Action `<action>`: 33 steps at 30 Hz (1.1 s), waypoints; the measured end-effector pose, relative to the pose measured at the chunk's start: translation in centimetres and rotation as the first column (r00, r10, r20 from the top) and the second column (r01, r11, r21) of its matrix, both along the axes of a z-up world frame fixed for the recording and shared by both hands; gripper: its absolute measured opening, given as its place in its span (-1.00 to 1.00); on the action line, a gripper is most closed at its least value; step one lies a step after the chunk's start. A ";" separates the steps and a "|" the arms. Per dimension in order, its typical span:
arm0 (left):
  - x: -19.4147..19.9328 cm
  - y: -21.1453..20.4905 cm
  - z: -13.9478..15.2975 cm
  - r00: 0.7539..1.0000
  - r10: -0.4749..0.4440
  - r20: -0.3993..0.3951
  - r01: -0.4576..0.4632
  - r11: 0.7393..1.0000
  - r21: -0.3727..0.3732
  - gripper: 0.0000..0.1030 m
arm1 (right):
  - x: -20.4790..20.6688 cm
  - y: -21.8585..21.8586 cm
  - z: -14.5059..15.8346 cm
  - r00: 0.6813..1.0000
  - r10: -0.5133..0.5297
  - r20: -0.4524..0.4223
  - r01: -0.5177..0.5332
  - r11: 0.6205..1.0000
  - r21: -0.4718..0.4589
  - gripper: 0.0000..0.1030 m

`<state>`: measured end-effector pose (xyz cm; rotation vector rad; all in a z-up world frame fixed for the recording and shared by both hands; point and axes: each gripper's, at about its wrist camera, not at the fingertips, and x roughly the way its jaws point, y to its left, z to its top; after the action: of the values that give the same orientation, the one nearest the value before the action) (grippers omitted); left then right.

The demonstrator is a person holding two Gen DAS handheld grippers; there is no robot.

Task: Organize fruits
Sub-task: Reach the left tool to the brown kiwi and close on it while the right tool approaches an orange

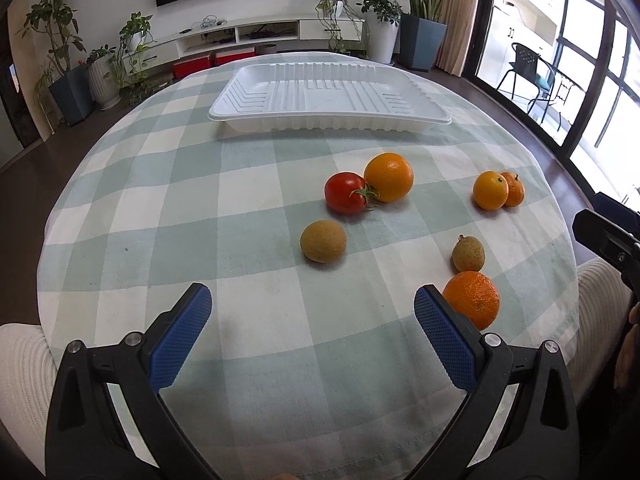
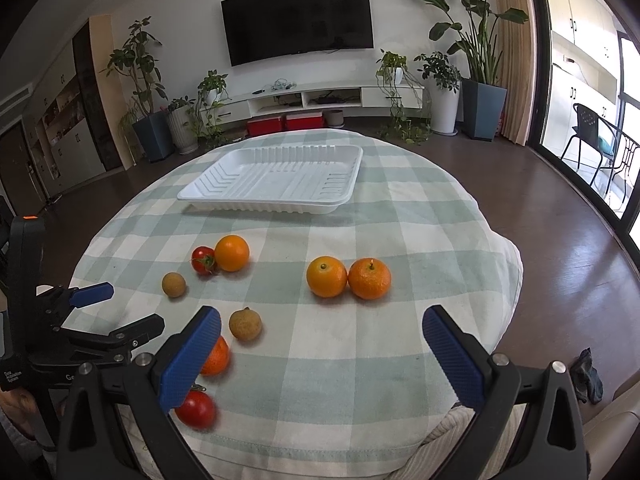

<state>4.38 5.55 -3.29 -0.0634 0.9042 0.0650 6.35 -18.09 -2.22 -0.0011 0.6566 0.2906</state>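
A white ribbed tray stands empty at the far side of the checked tablecloth. A red tomato touches an orange. A brown round fruit lies in front of them. Two small oranges sit side by side at the right. Another brown fruit, an orange and a second tomato lie near the front. My left gripper is open and empty above the cloth. My right gripper is open and empty.
The round table's checked cloth drops off at the right edge to a dark floor. The left gripper's body shows at the left of the right wrist view. Potted plants and a TV cabinet stand far behind.
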 end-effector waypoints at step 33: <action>6.3 1.4 -3.5 0.998 -0.032 -0.052 0.033 0.999 0.018 1.00 | 1.8 -1.2 0.3 0.991 -0.007 -0.136 0.008 1.000 0.002 1.00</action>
<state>10.73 6.94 -6.74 -0.0299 0.9555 0.0452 8.10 -19.24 -1.94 0.0240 0.7915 0.2862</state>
